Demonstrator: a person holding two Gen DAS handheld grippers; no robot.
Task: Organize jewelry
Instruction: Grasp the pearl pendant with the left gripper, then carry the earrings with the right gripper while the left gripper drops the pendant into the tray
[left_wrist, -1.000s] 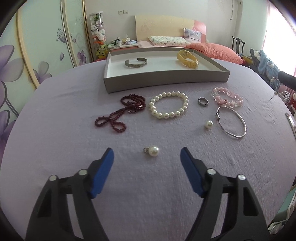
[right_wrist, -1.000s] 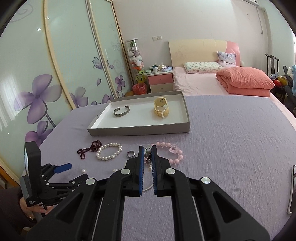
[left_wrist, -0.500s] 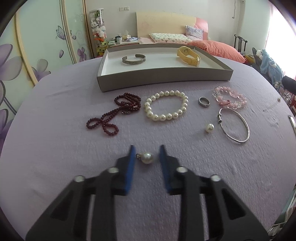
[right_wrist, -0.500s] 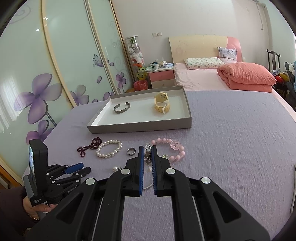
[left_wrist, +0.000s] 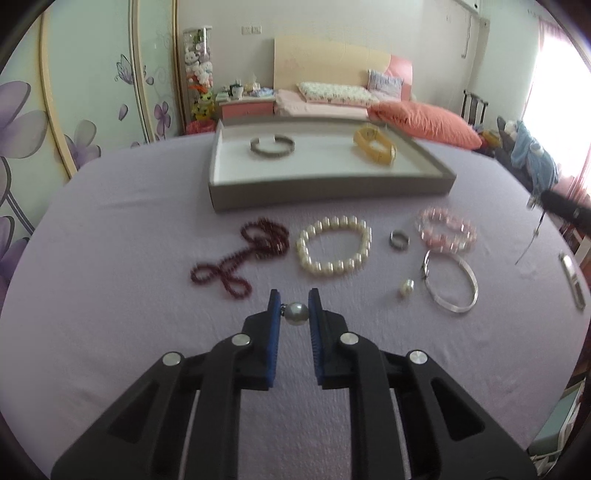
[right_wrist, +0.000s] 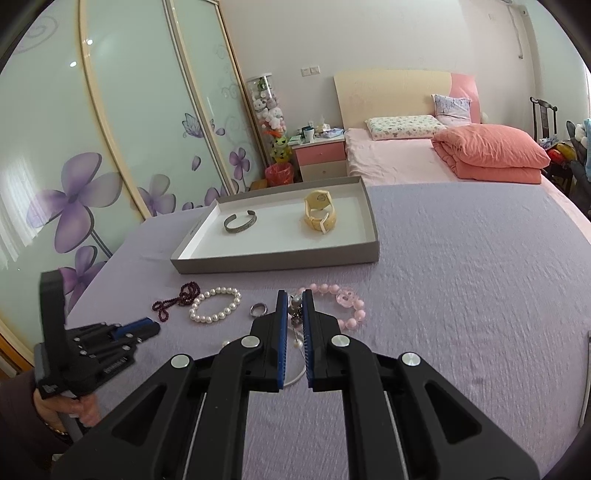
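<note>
My left gripper (left_wrist: 295, 308) jaws closing, something pinched between; right gripper (right_wrist: 294, 306) shut, tilted downward.

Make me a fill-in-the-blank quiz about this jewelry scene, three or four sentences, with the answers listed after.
1. The left gripper has its jaws closing on a single ____ pendant.
2. The tray holds a metal cuff and a ____ watch.
3. Between the pearl bracelet and the pink bead bracelet lies a small metal ____.
4. The dark red bead necklace lies on the ____ sheet, outside the tray.

Missing words: pearl; yellow; ring; purple
</note>
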